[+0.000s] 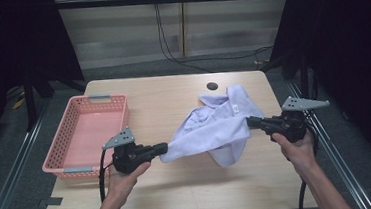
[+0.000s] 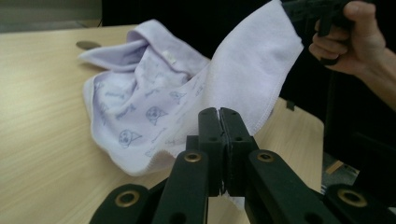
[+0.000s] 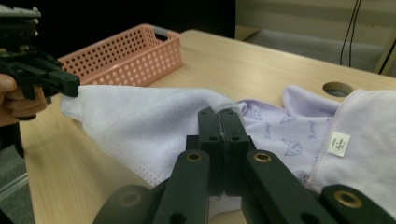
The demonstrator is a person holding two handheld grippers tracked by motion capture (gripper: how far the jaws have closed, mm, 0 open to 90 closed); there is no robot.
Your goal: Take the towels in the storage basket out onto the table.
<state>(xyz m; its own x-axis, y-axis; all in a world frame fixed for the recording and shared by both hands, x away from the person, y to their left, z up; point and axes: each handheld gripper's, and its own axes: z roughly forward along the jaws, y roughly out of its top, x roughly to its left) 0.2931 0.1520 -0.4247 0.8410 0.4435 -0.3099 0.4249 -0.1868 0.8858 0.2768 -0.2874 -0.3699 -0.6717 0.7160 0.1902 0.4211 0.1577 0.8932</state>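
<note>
Together, the left gripper (image 1: 164, 148) and right gripper (image 1: 251, 122) each clench an edge of the lavender towel (image 1: 215, 127), stretched between them above the table (image 1: 173, 105) beside a pink basket (image 1: 71, 138).

The towel (image 1: 214, 127) is soft, matt lilac terry cloth with a stitched hem and a small woven label, the basket (image 1: 86, 132) is perforated pink plastic, the table (image 1: 173, 105) is smooth pale wood-grain laminate, and both grippers' jaws are matt black plastic with brass-coloured rivets.
</note>
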